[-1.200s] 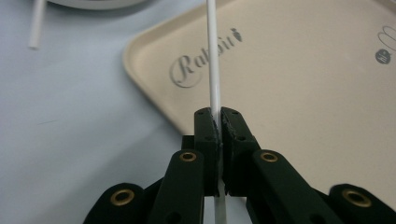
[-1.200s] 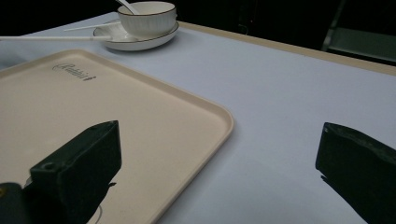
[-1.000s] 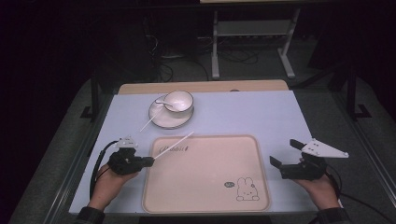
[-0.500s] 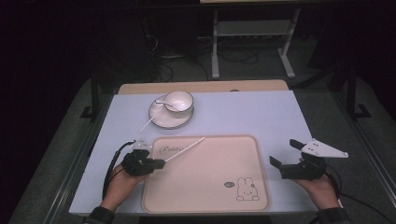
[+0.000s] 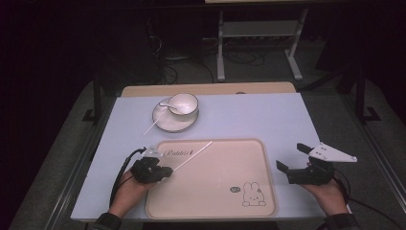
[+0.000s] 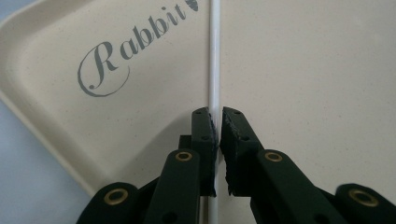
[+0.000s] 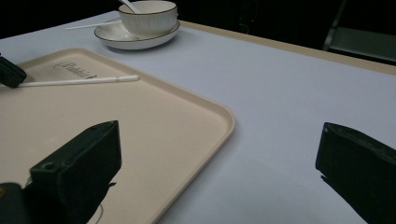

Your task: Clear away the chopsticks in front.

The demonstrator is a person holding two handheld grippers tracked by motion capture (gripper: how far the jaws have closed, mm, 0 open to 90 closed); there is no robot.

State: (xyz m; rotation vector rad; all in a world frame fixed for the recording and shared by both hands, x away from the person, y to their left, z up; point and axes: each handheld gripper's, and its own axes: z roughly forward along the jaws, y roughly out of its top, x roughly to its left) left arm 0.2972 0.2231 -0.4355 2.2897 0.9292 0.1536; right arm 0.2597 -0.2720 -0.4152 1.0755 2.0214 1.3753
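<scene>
A beige tray (image 5: 239,211) printed with "Rabbit" and a bunny lies at the table's front middle. My left gripper (image 5: 168,170) is at the tray's left edge, shut on the near end of a white chopstick (image 5: 191,154) that slants up and right, low over the tray. In the left gripper view the pads (image 6: 208,133) pinch the chopstick (image 6: 215,56) above the tray (image 6: 303,70), and the jaws have just been opening slightly. My right gripper (image 5: 288,155) rests open and empty to the right of the tray; its own view shows its wide jaws (image 7: 219,135) and the chopstick (image 7: 79,81).
A white bowl (image 5: 183,103) with a spoon (image 5: 167,105) in it sits on a saucer (image 5: 165,124) at the back left. A second chopstick (image 5: 154,125) leans off the saucer's left side. The table's front and side edges are close to both hands.
My left gripper has carried the chopstick to the right and a little lower, from beside the tray to over its left edge. The right gripper has stayed put.
</scene>
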